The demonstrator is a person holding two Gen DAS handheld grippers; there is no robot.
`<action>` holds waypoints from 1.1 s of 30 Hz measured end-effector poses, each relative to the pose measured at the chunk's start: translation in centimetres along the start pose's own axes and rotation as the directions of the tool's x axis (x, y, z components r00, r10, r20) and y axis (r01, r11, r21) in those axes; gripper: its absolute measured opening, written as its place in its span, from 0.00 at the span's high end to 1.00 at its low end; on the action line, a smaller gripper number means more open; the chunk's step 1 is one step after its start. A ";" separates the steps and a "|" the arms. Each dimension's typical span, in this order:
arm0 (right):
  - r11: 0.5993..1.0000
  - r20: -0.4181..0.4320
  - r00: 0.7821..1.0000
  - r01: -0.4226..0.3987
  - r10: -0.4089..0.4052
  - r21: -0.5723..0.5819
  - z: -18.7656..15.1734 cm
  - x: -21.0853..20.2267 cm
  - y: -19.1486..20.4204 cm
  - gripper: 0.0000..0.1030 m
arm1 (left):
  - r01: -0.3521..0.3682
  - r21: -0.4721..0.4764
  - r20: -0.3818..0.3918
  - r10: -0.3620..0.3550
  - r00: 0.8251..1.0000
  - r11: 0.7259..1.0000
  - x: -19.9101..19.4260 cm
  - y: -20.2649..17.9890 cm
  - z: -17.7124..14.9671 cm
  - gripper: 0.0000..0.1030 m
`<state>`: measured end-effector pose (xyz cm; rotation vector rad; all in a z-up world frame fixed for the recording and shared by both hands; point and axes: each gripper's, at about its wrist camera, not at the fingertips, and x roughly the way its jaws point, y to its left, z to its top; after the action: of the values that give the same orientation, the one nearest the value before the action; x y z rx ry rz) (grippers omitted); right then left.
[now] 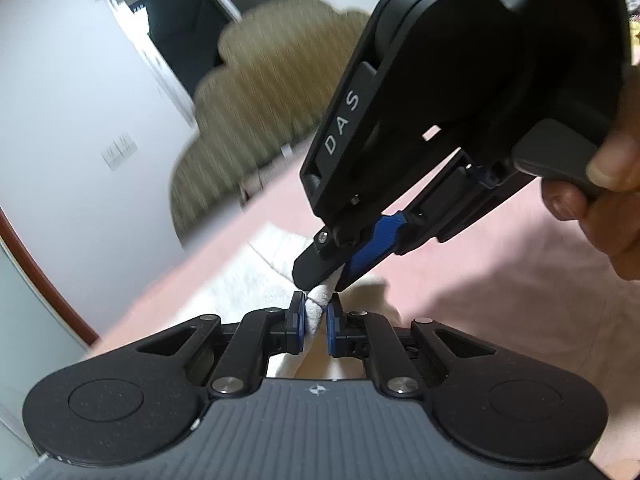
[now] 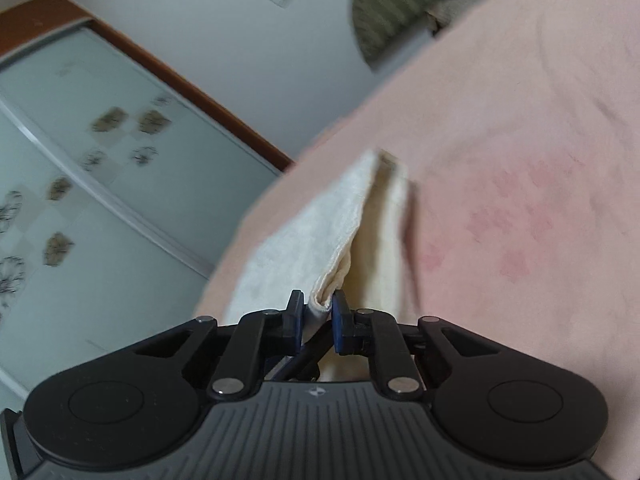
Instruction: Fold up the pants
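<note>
Cream textured cotton pants (image 2: 320,236) are pinched in both your left gripper (image 1: 316,314) and right gripper (image 2: 320,308), jaws nearly closed on one edge; likely next, lift and carry it over the pink bed (image 2: 520,160).

Pants (image 2: 320,232): cream-white, soft textured weave, lighter smooth inner face visible. Garment lies on a pink bed cover (image 2: 520,160), stretching away from both cameras toward the far edge of the bed.

Right wrist view: near end lifted off the cover; two layers doubled together, stitched hem edge visible at the pinch point. The lifted fabric forms a tent-like ridge running away from the camera, one face textured, the other smooth and shaded. Far end rests flat on the cover.

Left wrist view: near corner of the pants (image 1: 320,300) bunched into a small wad, raised. The rest trails back over the cover, blurred.
</note>
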<state>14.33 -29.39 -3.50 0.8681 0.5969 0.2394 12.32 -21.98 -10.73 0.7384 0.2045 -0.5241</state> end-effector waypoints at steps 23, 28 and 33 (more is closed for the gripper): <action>0.950 0.085 0.982 0.187 -0.171 -0.251 -4.9 -1.8 4.8 0.83 | -0.167 -0.703 -0.226 0.006 0.974 0.692 -10.6 11.5 -8.2 0.18; 0.912 0.062 0.976 0.215 -0.206 -0.349 -7.8 -3.1 7.2 0.61 | -0.200 -0.714 -0.272 -0.003 0.962 0.671 -11.9 11.4 -9.2 0.17; 0.770 0.055 0.927 0.340 -0.370 -0.540 -10.7 -3.2 10.4 0.11 | -0.267 -0.671 -0.334 0.040 0.942 0.692 -11.4 11.3 -9.7 0.11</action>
<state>5.94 -17.30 0.48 0.1849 0.6874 0.0744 8.49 -3.97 -7.12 0.0536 0.5863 -0.1283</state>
